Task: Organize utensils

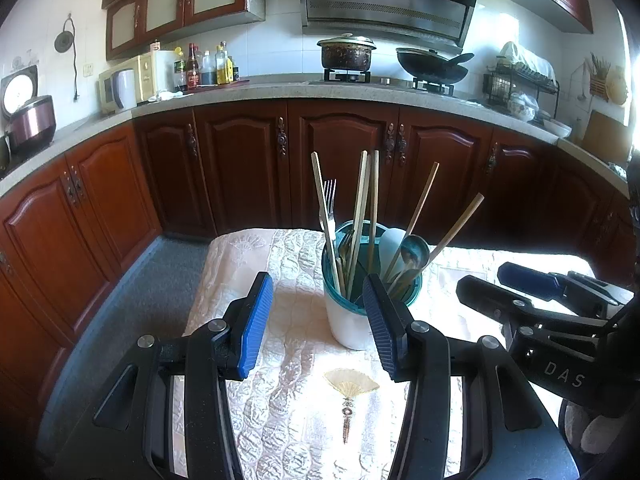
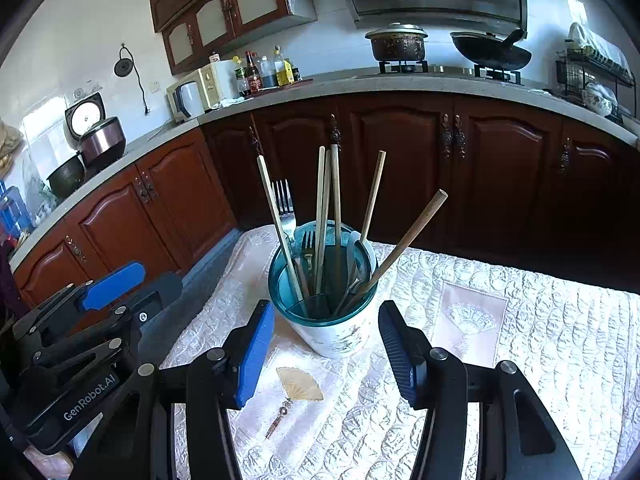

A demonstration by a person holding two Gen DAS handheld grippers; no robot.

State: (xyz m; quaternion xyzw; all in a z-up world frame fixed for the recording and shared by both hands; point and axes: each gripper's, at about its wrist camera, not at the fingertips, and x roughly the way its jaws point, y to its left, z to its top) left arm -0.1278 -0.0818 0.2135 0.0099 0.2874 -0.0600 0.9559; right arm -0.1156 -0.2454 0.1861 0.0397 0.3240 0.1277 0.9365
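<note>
A white utensil holder (image 1: 346,322) (image 2: 340,338) with a teal rim stands upright on the quilted cream cloth (image 1: 288,280) (image 2: 520,320). In it stand several wooden chopsticks (image 1: 362,208) (image 2: 336,200), a metal fork (image 1: 329,196) (image 2: 285,204) and a spoon (image 1: 414,250), all leaning outward. My left gripper (image 1: 320,324) (image 2: 156,276) hovers just short of the holder, open, nothing between its pads. My right gripper (image 2: 328,352) (image 1: 484,276) sits beside it to the right, also open and holding nothing, with the holder just beyond its fingertips.
An embroidered fan motif (image 1: 351,382) (image 2: 299,384) lies on the cloth in front of the holder. The table's left edge drops to grey floor (image 1: 160,280). Dark wooden cabinets (image 1: 340,140) and a counter with pots (image 1: 347,54) run behind the table.
</note>
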